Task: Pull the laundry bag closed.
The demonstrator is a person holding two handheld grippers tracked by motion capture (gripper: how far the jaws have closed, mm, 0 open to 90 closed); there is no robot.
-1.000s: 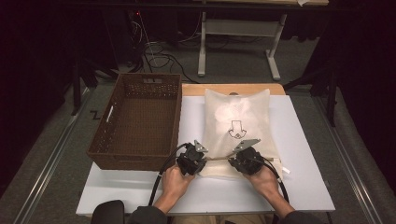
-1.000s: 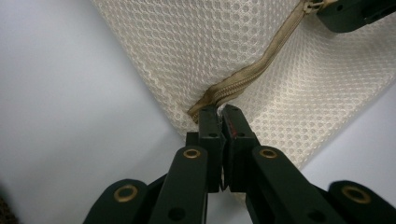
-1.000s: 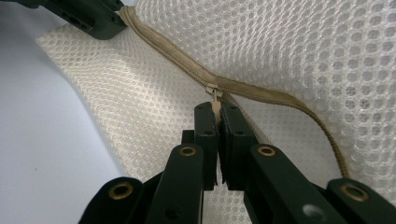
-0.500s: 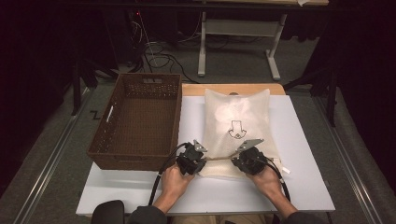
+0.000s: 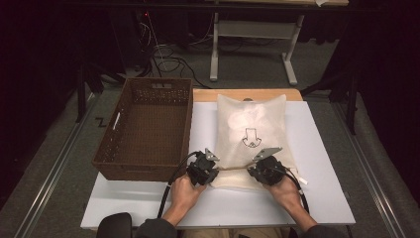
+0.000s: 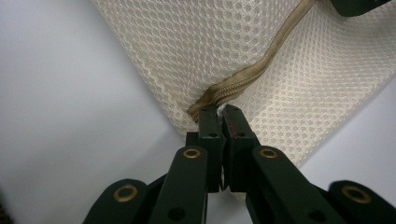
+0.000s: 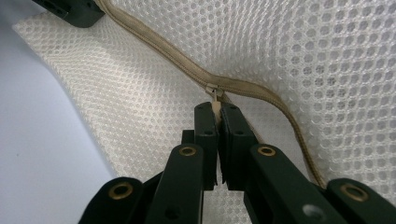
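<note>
A cream mesh laundry bag (image 5: 251, 134) lies on the white table (image 5: 322, 158), with a tan zipper (image 5: 233, 168) along its near edge. My left gripper (image 5: 214, 168) is at the zipper's left end; in the left gripper view my left gripper (image 6: 219, 109) is shut on the zipper end (image 6: 201, 105) at the corner of the mesh bag (image 6: 280, 70). My right gripper (image 5: 251, 171) is further right along the zipper. In the right gripper view my right gripper (image 7: 216, 108) is shut on the zipper pull (image 7: 214, 92), and the mesh bag (image 7: 327, 60) spreads behind it.
A brown wicker basket (image 5: 146, 130) stands on the left of the table, beside the bag. A wooden board edge (image 5: 247, 94) shows behind the bag. Cables (image 5: 171, 186) trail from the grippers toward the near table edge. A metal stand (image 5: 252, 34) is on the floor beyond.
</note>
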